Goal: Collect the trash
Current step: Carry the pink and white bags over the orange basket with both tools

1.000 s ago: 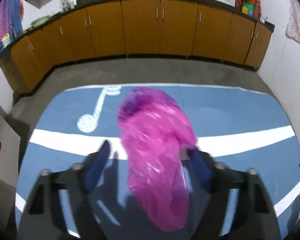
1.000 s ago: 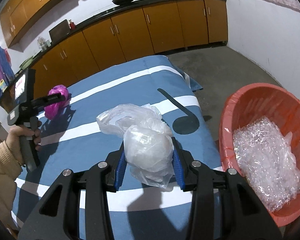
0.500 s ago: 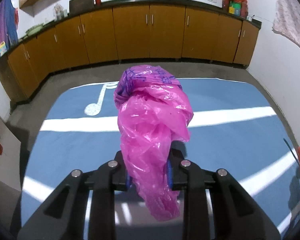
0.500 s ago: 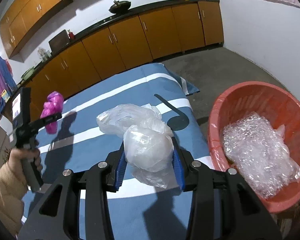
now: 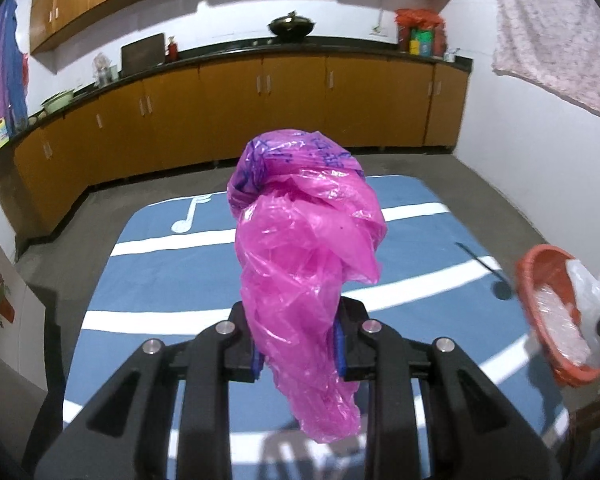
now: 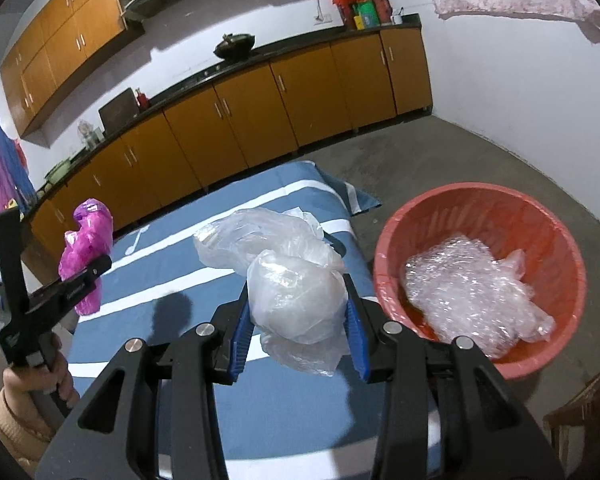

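Above the blue striped cloth [image 5: 148, 264], the left gripper [image 5: 299, 354] clamped a crumpled pink plastic bag [image 5: 304, 248] that hid its pads. Rightward, the right gripper [image 6: 298, 330] squeezed a clear plastic bag [image 6: 296, 296] beside the red basin [image 6: 548, 236], apparently holding bubble wrap [image 6: 472, 284].

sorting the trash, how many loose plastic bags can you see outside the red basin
2: a pink bag clamped in the left gripper above the blue cloth, and a clear bag clamped in the right gripper beside the red basin.
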A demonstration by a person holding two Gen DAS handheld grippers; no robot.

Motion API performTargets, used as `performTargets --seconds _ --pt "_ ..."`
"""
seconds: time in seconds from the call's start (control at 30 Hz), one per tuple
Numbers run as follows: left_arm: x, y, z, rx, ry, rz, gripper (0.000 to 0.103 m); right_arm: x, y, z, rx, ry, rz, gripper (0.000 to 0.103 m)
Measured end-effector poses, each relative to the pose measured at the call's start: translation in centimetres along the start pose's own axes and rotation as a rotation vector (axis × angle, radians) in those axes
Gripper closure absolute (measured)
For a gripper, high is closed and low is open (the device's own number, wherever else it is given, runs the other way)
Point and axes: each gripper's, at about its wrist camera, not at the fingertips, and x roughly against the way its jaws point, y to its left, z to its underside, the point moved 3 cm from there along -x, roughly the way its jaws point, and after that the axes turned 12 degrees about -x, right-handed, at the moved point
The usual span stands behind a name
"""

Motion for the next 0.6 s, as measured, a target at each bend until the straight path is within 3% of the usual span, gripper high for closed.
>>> performTargets --seconds 0.3,0.6 --pt "5.2 -4.5 0.0 -0.047 -0.052 0.061 0.077 3.1 -2.1 -0.3 -0.037 -0.055 0.019 0.061" --pt "7.1 -8.1 0.6 -0.059 -0.056 0.118 0.077 5.0 -4.5 -0.5 -0.039 -0.103 0.104 0.061"
